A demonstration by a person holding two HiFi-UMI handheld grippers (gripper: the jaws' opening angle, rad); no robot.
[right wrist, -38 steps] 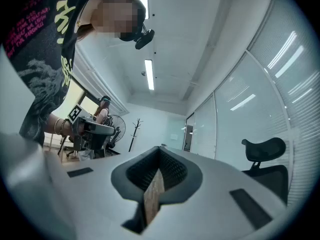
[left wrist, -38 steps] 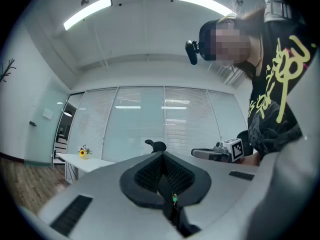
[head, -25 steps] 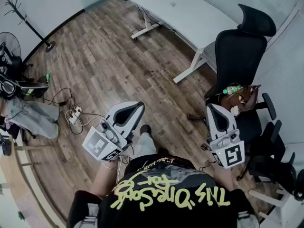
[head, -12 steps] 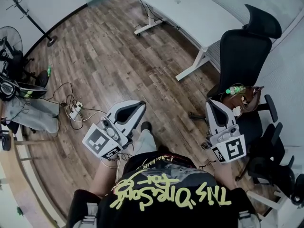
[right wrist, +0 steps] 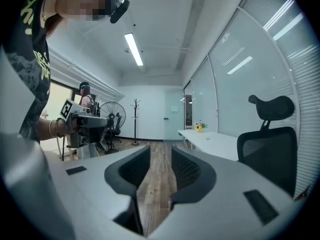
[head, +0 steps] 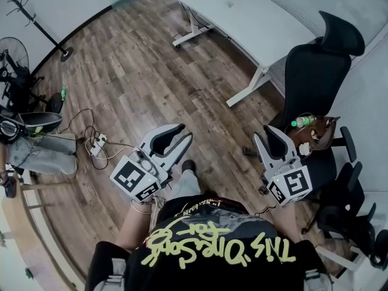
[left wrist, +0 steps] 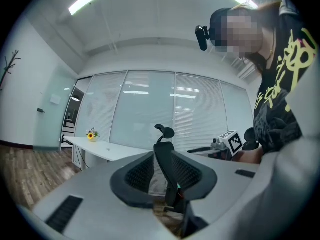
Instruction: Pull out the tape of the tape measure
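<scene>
Head view shows no tape measure ahead of your left gripper [head: 183, 133] or right gripper [head: 268, 134]; both have just been opening, narrow and empty.

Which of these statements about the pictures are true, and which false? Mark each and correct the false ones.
1. Both tongs are empty. True: the left tongs and the right tongs stand slightly apart, having just been opening, with nothing between them.
2. A tape measure lies on the white desk. False: no tape measure shows in any view.
3. A bottle lies on the seat of the black chair. True.
4. The floor is carpeted. False: it is wooden planks.
5. A fan stands at the head view's left edge. True.
</scene>
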